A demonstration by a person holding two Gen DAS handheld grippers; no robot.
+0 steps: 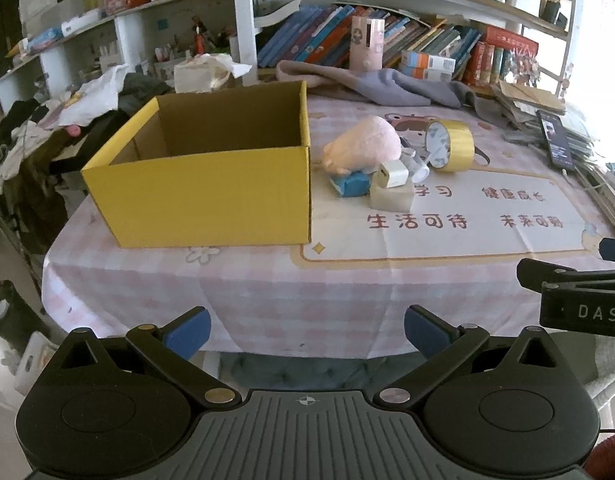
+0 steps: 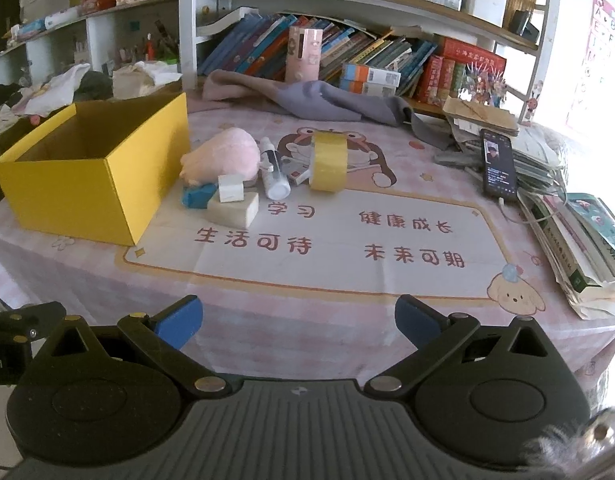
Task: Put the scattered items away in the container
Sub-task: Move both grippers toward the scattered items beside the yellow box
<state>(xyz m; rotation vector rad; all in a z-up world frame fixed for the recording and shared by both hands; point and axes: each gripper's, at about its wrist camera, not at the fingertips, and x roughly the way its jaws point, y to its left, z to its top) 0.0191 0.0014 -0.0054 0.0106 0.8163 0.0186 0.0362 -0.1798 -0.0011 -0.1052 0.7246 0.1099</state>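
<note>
Right: 1 yellow box (image 2: 87, 184), 1 plush (image 2: 223, 156), 1 tape roll (image 2: 327, 162), 1 bottle (image 2: 273, 174); L claw (image 1: 306, 330) & R claw (image 2: 297, 320) both released.

So that's one yellow box (image 2: 87, 196), one pink plush (image 2: 223, 156), one tape roll (image 2: 327, 164), one white bottle (image 2: 273, 172), one charger cube (image 2: 230, 188), one blue packet (image 2: 197, 197), one soap bar (image 2: 233, 209).

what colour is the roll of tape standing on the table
Yellow, on the tape roll. It shows best in the right wrist view.
</note>
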